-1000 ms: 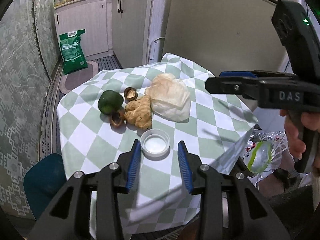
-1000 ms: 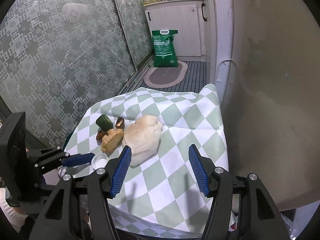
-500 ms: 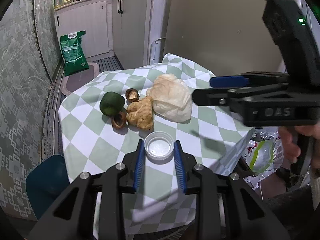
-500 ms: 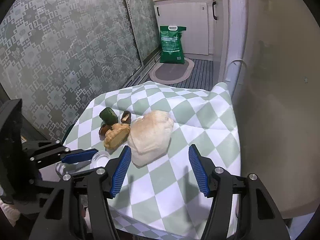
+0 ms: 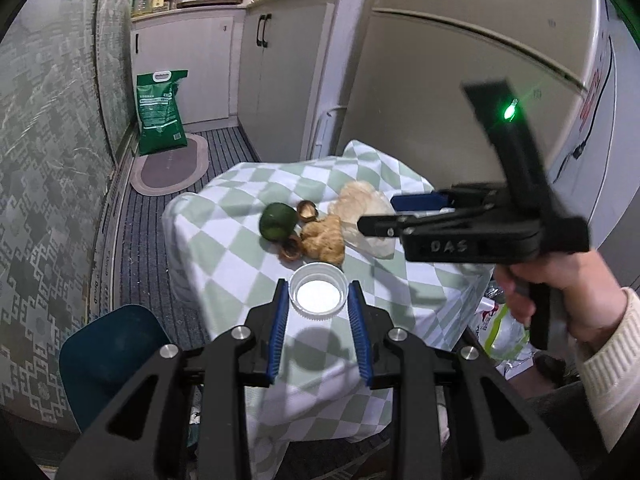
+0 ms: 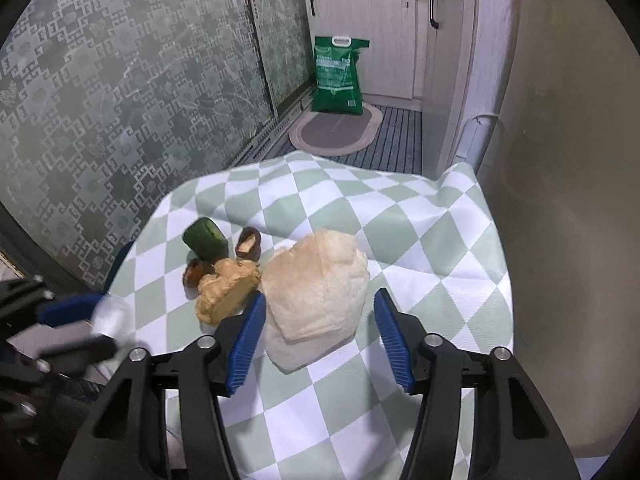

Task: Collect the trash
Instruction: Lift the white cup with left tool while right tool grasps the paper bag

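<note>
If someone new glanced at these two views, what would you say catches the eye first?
Probably the little heap of scraps on the green-and-white checked cloth: a crumpled pale wrapper beside a ginger piece and a green vegetable stub. The right gripper straddles the wrapper, its jaws closing. In the left view, the left gripper clasps a white lid above the cloth.

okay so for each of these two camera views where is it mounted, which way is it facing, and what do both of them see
Left wrist: on the left gripper, looking down over the checked tablecloth; its fingers clamp a white lid; the person's right hand shows.
Right wrist: on the right gripper, looking down at a crumpled paper bag between its closing, not yet touching fingers.
Shared: bag, ginger piece, green vegetable, green sack.
</note>
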